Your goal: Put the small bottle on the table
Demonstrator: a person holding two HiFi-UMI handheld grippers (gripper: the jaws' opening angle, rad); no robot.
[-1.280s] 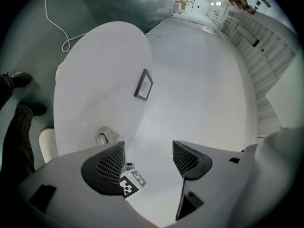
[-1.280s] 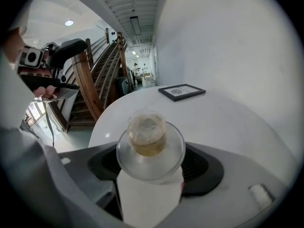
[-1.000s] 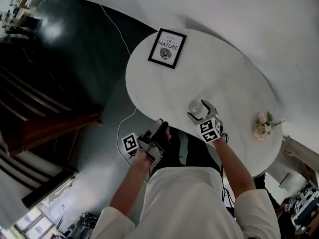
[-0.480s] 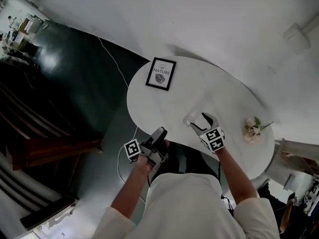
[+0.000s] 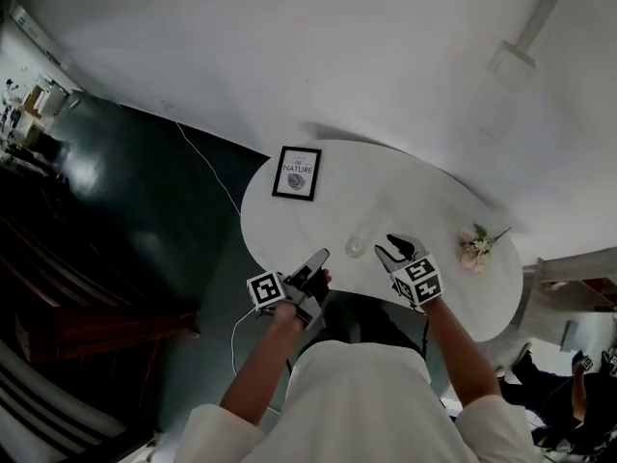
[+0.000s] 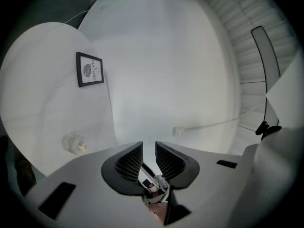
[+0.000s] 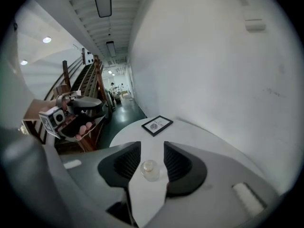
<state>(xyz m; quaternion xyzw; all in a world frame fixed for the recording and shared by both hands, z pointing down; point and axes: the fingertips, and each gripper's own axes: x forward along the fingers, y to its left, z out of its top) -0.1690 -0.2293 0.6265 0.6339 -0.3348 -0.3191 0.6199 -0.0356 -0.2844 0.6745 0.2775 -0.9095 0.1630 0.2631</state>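
The small clear bottle (image 5: 356, 247) stands upright on the white oval table (image 5: 405, 186), near its front edge. My right gripper (image 5: 388, 250) sits just right of it, a short gap away. In the right gripper view the bottle (image 7: 149, 169) stands on the table ahead of the gripper (image 7: 147, 156); its jaws are closing with nothing between them. My left gripper (image 5: 318, 261) hovers at the table's near edge, left of the bottle. Its jaws (image 6: 148, 151) are also closing, empty, with a narrow gap. The bottle (image 6: 73, 144) shows at that view's lower left.
A black-framed leaf print (image 5: 296, 173) lies at the table's far left. A small bunch of pale flowers (image 5: 474, 247) lies at its right end. A white cable (image 5: 207, 167) runs over the dark floor left of the table; a white wall rises behind it.
The right gripper has let go of the bottle and drawn back to the right; the bottle stays on the table. Both grippers' jaws have narrowed. The head view has risen and pulled away.
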